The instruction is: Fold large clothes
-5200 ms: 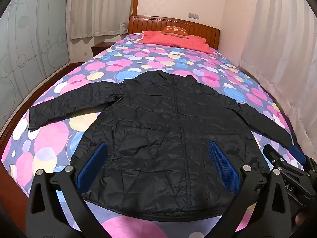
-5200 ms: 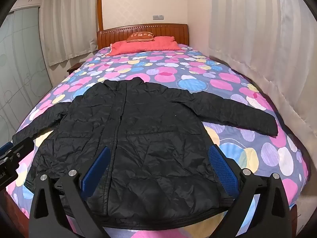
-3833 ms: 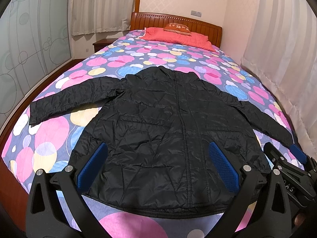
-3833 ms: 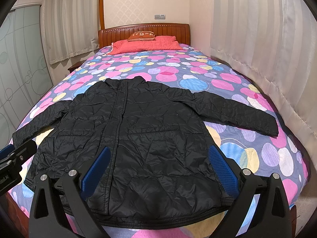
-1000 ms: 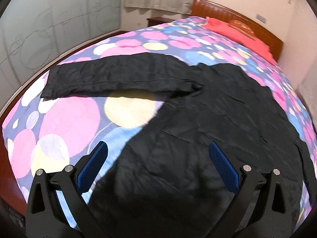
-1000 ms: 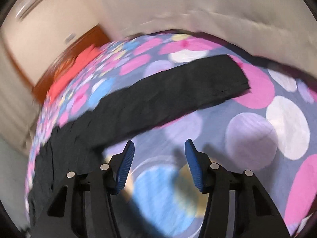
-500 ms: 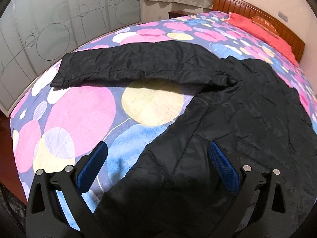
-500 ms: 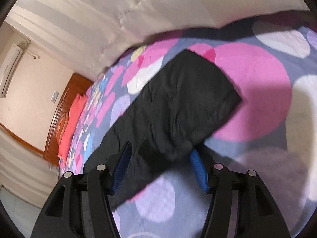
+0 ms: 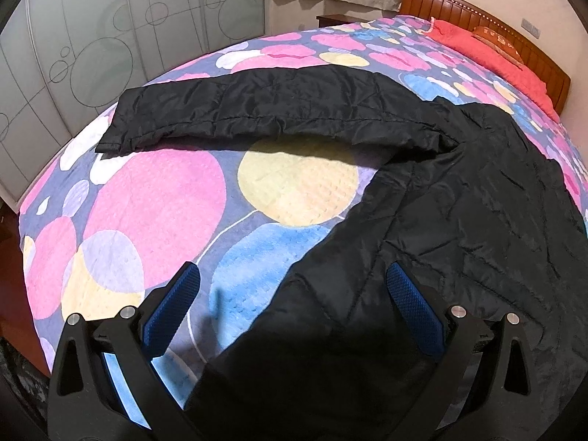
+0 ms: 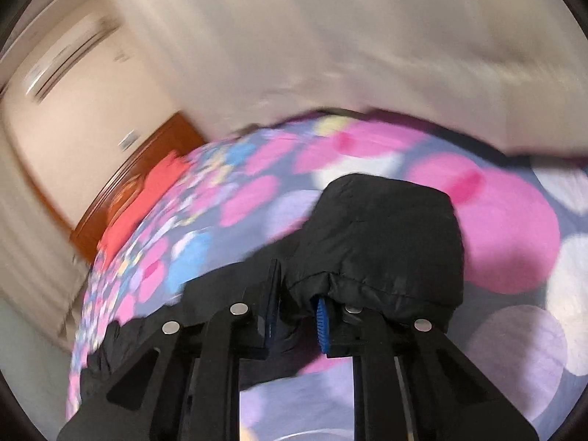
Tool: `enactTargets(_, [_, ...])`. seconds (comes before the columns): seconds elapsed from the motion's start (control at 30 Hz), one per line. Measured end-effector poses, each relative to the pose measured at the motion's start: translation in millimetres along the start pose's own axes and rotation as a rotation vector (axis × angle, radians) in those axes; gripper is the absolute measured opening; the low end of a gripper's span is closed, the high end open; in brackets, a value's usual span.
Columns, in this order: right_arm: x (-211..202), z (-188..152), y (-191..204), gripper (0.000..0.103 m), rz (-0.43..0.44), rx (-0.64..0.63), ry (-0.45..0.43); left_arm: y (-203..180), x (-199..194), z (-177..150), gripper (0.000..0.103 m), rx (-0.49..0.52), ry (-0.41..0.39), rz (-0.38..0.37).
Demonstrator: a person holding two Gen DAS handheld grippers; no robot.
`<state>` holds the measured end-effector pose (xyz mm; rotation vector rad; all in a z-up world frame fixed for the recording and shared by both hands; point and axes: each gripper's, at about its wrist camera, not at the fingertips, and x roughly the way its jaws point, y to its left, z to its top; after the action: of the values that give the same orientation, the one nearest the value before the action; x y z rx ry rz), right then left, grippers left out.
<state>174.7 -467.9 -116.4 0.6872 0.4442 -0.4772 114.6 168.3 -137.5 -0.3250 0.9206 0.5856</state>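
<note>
- Where the right gripper (image 10: 296, 316) is seen from its own wrist camera, the jaws are drawn nearly together and clamped on the cuff end of the jacket's right sleeve (image 10: 382, 242); black fabric is bunched between the blue pads (image 10: 322, 325) and draped over the right finger.
- Beyond the clamped cuff, the sleeve is seen running back to the left, toward the jacket body, over the bedspread (image 10: 514, 242).
- This view is blurred; only a wooden headboard (image 10: 136, 180), a red pillow (image 10: 147, 202) and pale curtains (image 10: 367, 36) can be made out behind.
- The left gripper (image 9: 292, 307) is held wide apart and empty, with its fingers over the lower side edge of the black jacket (image 9: 459, 242); contact with the fabric cannot be determined.
- The jacket body is spread flat on the bed, and its left sleeve (image 9: 264, 114) is laid straight out to the left, flat on the circle-patterned bedspread (image 9: 158, 198).
- A frosted sliding door (image 9: 110, 36) is located past the bed's left edge, with a headboard (image 9: 488, 33) and red pillow (image 9: 488, 51) at the far end.
</note>
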Motion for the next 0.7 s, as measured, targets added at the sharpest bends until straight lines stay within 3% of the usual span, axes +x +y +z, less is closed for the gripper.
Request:
enactTargets(0.2, [-6.3,-27.2,115.3,0.018,0.137,-0.272,0.023,5.7,9.2,-4.5,0.101,-0.014,0.021,-0.022])
enactTargets(0.37, [5.8,-64.5,189.9,0.018,0.242,-0.389,0.107,7.5,16.9,-7.5,0.101,-0.017,0.032,-0.039])
enactTargets(0.7, [32.2,-173.6,316.7,0.018,0.402,-0.679,0.287,9.2,29.9,-13.0,0.101,-0.026,0.041,-0.062])
